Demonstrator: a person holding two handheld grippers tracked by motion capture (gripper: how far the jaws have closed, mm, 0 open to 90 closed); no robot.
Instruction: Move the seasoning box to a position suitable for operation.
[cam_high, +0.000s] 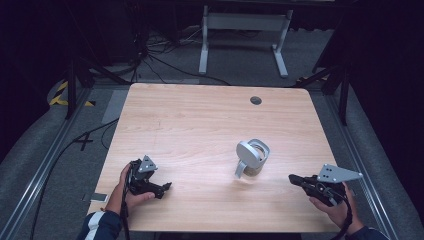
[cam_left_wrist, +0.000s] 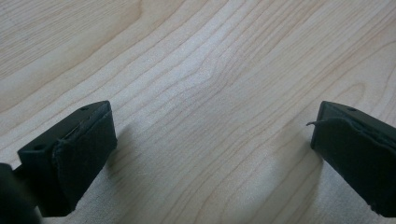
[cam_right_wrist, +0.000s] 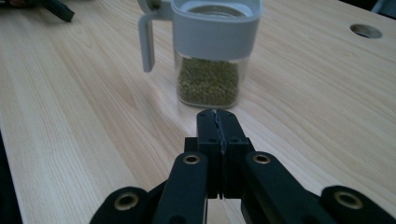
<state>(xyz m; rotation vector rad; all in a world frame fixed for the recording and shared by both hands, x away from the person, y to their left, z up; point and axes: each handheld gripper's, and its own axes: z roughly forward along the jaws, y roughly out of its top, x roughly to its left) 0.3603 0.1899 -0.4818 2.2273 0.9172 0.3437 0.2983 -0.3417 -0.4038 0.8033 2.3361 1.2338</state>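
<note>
The work in hand concerns a small clear jar (cam_high: 252, 159) with a grey collar and a grey flip lid (cam_high: 246, 154), and it is sitting on the table (cam_high: 200, 120) right of centre, at about 4 o'clock from the middle of the top in the high view. The lid is standing raised and tilted back on its hinge, so the mouth is lying open; in the right gripper view the jar (cam_right_wrist: 210, 65) is showing greenish-brown grains filling roughly its lower part, with a grey handle-like strip (cam_right_wrist: 147, 42) hanging down at its 9 o'clock side. The right tongs (cam_high: 295, 179) are resting at about 4 o'clock from the jar, near it but apart, pointing toward it; their jaws are pressed together with nothing between them (cam_right_wrist: 218, 122). The left tongs (cam_high: 165, 188) are sitting well apart from the jar, at about 8 o'clock from it, jaws spread wide over bare wood (cam_left_wrist: 215, 140) and carrying nothing. Judgement: neither tool is touching the jar, so the handling of it is either not begun or between steps. With the lid up, opening appears done; what seems left is closing, tipping or moving the jar. No grains are visible on the table.
</note>
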